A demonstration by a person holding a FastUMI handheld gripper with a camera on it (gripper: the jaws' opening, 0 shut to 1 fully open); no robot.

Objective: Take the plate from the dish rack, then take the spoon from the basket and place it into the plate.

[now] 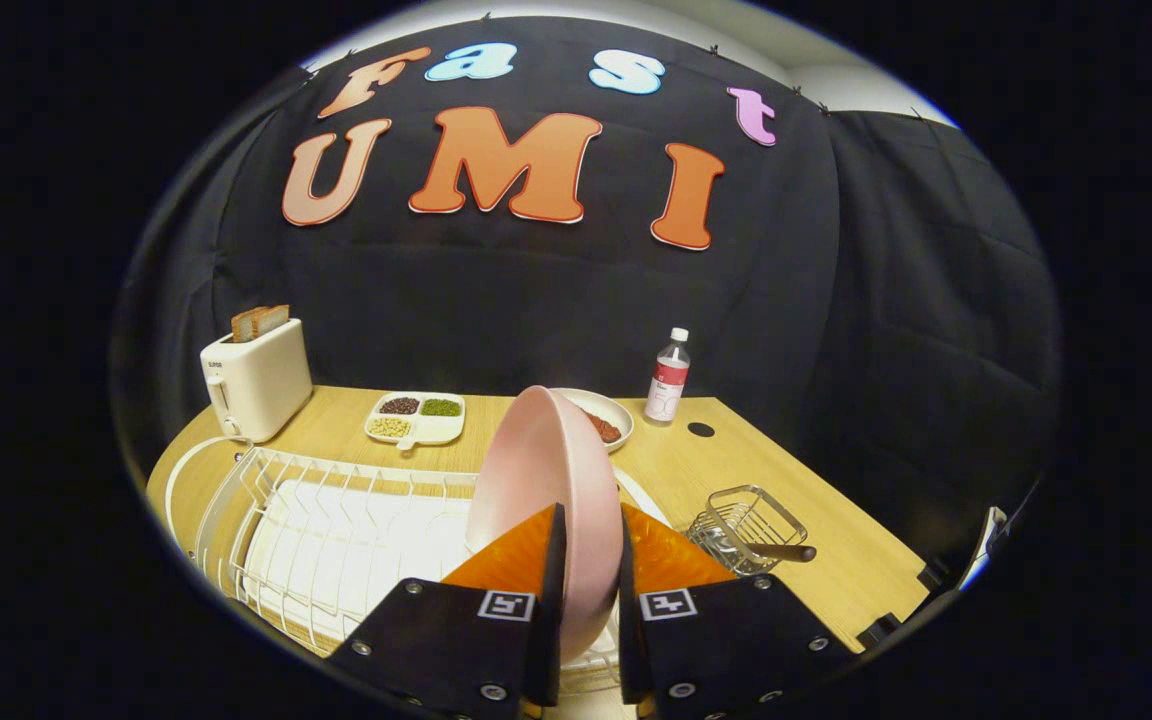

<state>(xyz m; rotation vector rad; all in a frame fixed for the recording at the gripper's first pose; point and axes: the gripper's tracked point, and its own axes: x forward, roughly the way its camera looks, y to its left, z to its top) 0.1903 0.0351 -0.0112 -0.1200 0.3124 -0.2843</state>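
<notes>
Two orange fingers [548,560] of the gripper [591,560] clamp the pink plate [546,480], one on each face, and it stands on edge between them above the white dish rack [336,520]. Just right of the fingers sits the wire basket [748,528], the spoon [781,551] poking out. Beyond them: a toaster [256,380], a divided dish [416,417] and a bottle [669,376].

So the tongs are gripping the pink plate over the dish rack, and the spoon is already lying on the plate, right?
Not quite. The gripper view shows the tongs shut on the pink plate over the dish rack, but the spoon is in the wire basket beside the rack, handle sticking out.
</notes>
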